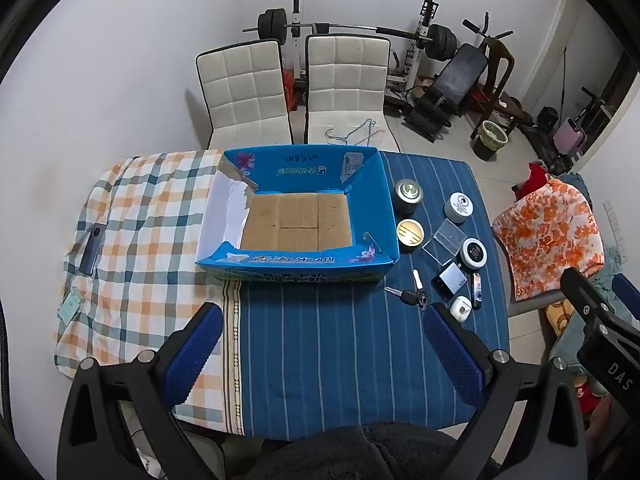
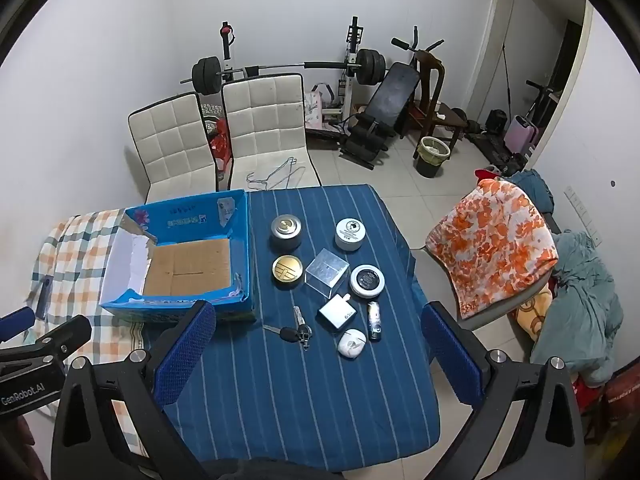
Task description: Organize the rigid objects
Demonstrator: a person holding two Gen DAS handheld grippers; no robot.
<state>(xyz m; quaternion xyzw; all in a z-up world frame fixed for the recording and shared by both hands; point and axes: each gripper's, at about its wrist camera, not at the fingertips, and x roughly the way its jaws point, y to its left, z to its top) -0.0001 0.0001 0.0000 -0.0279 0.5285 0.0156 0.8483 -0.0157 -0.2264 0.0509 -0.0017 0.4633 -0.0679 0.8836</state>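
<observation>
An open blue carton stands on the table, and only its brown cardboard floor shows inside. To its right lie small rigid items: a silver tin, a gold-lidded tin, a white jar, a clear plastic cube, a black-lidded jar, a silver square case, a lighter, a white earbud case and keys. My left gripper hovers open before the carton. My right gripper hovers open above the near table edge, holding nothing.
A blue striped cloth and a checked cloth cover the table. A phone lies on the checked cloth. Two white chairs stand behind the table. A chair draped in orange floral fabric stands at the right.
</observation>
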